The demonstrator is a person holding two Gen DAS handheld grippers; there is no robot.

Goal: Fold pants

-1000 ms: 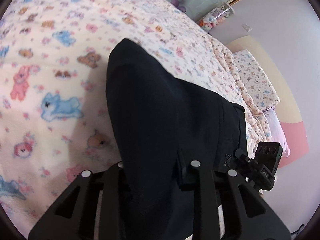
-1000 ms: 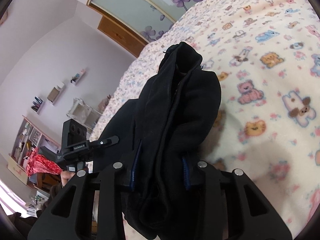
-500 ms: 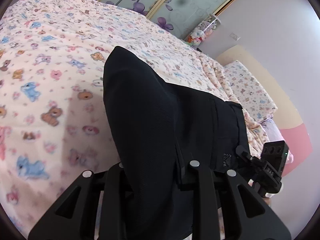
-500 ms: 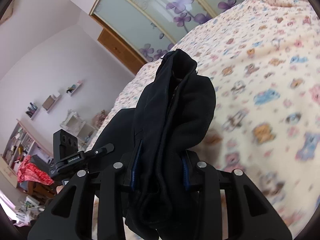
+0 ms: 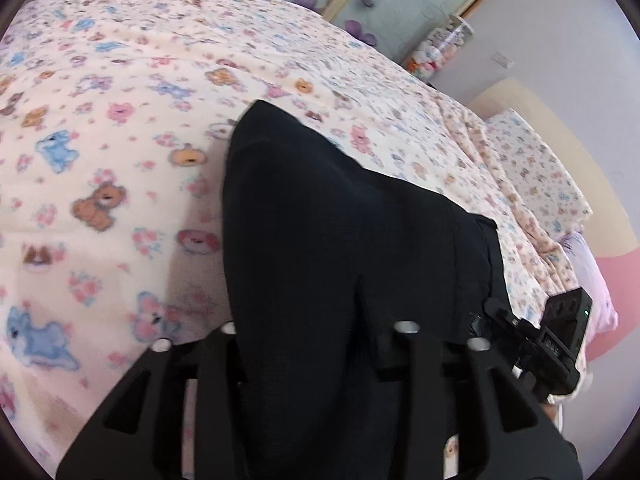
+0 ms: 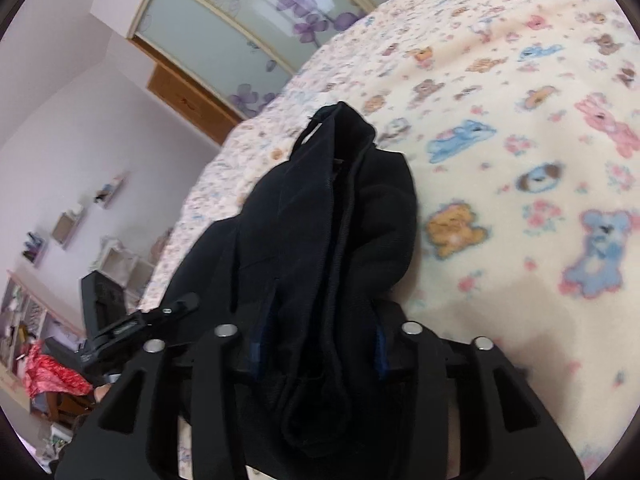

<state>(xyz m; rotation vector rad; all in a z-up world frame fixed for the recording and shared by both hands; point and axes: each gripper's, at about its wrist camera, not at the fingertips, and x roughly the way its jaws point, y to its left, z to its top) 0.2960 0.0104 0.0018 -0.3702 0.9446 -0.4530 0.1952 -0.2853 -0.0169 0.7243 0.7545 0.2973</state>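
The black pants lie bunched on the teddy-bear blanket, running from the left gripper across to the right one. The left gripper's jaws are opening, with the dark cloth still filling the gap between the fingers. In the right wrist view a thick folded bundle of the pants lies between the blue pads of the right gripper, whose jaws are also opening. The tip of the bundle rests on the blanket. The fingertips of both grippers are buried in fabric.
The bed stretches wide on all sides. A pillow and a beige headboard lie at the right of the left view. Sliding wardrobe doors with purple flowers stand behind the bed. Shelves and a red cloth are off its edge.
Both grippers have carried the pants forward and down over the bed. The fingers of each now stand wider apart around the cloth than before.
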